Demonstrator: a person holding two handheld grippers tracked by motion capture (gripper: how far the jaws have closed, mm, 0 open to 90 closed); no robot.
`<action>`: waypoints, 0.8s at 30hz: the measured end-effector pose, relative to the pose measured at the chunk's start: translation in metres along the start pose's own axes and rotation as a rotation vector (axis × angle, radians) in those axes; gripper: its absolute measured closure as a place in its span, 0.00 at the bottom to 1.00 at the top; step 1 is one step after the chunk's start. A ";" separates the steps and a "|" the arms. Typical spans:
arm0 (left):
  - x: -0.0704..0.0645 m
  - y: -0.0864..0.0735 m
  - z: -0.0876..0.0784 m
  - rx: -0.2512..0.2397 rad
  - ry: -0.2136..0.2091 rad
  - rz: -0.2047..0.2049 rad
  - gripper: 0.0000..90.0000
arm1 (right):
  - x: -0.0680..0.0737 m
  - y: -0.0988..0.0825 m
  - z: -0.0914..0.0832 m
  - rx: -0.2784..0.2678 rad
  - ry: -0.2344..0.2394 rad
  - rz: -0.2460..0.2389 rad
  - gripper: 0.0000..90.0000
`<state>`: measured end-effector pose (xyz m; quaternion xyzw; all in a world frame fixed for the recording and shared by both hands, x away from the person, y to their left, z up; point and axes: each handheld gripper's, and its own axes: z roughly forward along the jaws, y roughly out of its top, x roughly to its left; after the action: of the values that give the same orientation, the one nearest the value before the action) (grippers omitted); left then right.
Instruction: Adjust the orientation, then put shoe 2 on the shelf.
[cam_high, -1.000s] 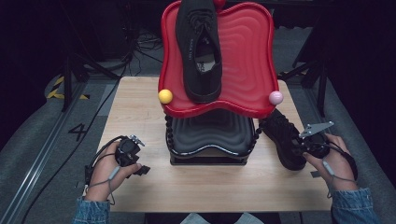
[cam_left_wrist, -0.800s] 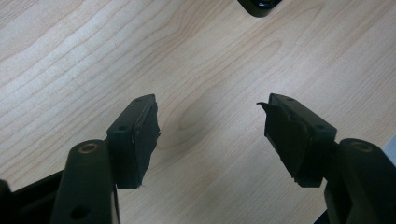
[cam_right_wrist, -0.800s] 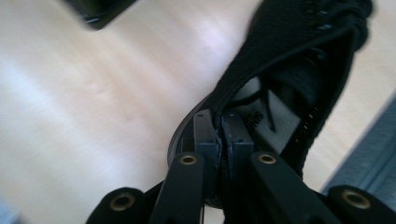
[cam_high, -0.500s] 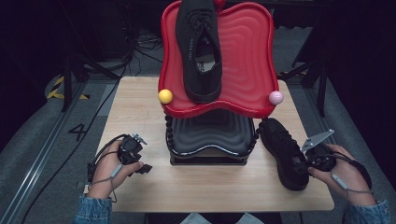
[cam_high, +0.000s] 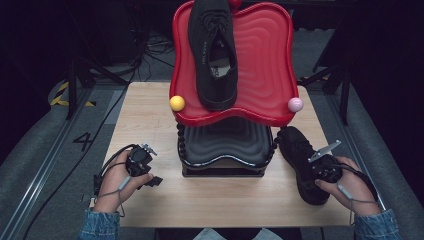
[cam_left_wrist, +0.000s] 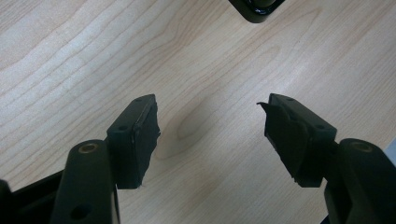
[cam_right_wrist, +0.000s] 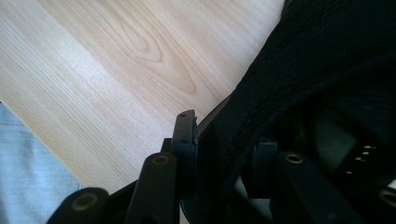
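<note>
- A light wooden table (cam_high: 150, 120) stands in a dark room, with a person's two hands at its near edge.
- A black wavy plastic stand (cam_high: 225, 150) sits in the middle of the table, and a big red wavy plastic tray (cam_high: 265, 65) rests on top of it.
- A black knit sneaker (cam_high: 215, 50) lies on the red tray, its toe toward the person. There is a white label inside it, but the words are too small to read.
- A small yellow ball (cam_high: 177, 103) sits at the tray's left front corner and a small pink ball (cam_high: 295, 104) at its right front corner.
- A second black knit sneaker (cam_high: 300, 160) lies on the table, just beside the right side of the stand.
- The right gripper (cam_high: 327, 170) is at the back part of this shoe. In the right gripper view, one jaw is outside the shoe's wall (cam_right_wrist: 299, 84) and the other is inside the shoe.
- Its jaws have just been opening, with the shoe's wall between them. I cannot tell if the pads still press on it.
- The left gripper (cam_high: 142, 165) is low over bare wood at the left of the stand. Its jaws are wide apart with nothing between them.
- A dark number "4" (cam_high: 84, 140) is marked on the grey floor to the left of the table.
</note>
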<state>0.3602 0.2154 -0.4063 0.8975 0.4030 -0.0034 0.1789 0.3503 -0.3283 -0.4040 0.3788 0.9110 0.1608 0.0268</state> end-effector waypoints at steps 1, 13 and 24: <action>0.001 0.000 0.000 -0.001 0.002 0.005 0.40 | 0.000 0.000 0.004 0.008 0.005 -0.013 0.80; 0.002 -0.002 0.000 -0.005 -0.005 -0.007 0.40 | -0.002 -0.001 0.005 -0.015 0.002 0.014 0.91; 0.007 -0.004 0.003 -0.006 -0.017 -0.012 0.40 | -0.007 -0.001 -0.001 -0.048 0.031 0.065 0.96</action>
<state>0.3620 0.2220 -0.4110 0.8945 0.4070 -0.0107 0.1847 0.3546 -0.3343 -0.4034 0.4046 0.8946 0.1892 0.0163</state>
